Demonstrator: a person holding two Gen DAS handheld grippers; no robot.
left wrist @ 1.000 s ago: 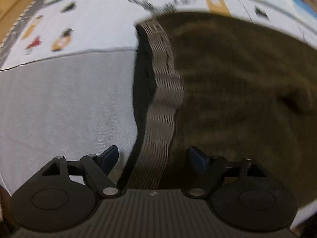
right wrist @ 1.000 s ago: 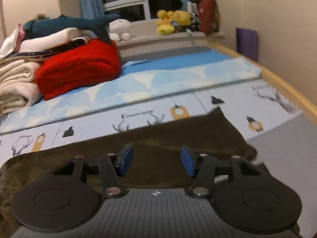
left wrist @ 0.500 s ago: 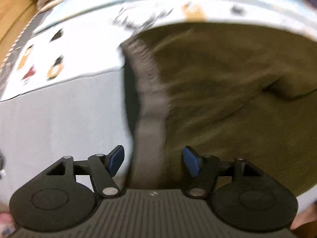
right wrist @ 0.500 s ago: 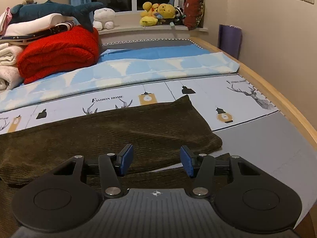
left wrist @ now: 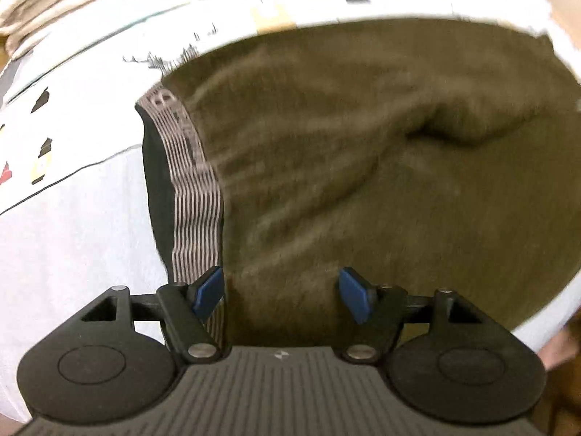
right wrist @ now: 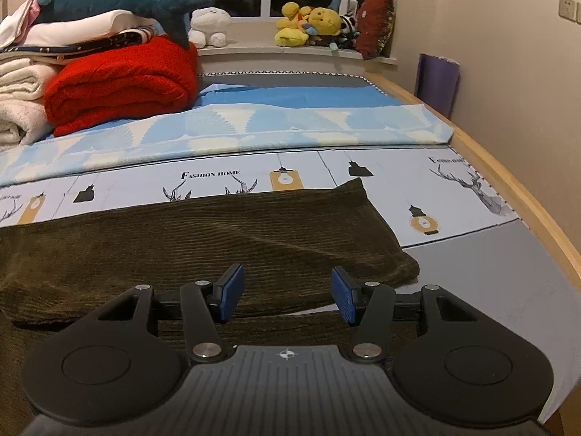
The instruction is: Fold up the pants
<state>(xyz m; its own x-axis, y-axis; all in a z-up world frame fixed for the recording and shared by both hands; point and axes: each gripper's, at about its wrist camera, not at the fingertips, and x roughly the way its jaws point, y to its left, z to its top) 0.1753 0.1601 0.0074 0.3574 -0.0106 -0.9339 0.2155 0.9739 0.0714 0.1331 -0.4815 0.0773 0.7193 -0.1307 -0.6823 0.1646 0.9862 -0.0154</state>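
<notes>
Olive-brown corduroy pants (left wrist: pixel 363 167) lie flat on the bed, legs folded one over the other. The striped elastic waistband (left wrist: pixel 196 210) runs down the left side of the left wrist view. My left gripper (left wrist: pixel 279 292) is open and empty, just above the waist end, its left pad by the waistband. In the right wrist view the pants (right wrist: pixel 203 239) stretch across, with the leg hem at the right. My right gripper (right wrist: pixel 285 296) is open and empty, over the near edge of the upper leg.
The bed sheet (right wrist: pixel 483 290) is grey near me and printed white further off. A red folded blanket (right wrist: pixel 123 83), white blankets and a plush shark are stacked at the far left. Soft toys (right wrist: pixel 312 25) sit on the windowsill. The wooden bed rim (right wrist: pixel 526 200) runs along the right.
Both grippers have drawn back and risen. The left view now takes in more of the waist and seat. The right view shows the whole upper leg and hem.
</notes>
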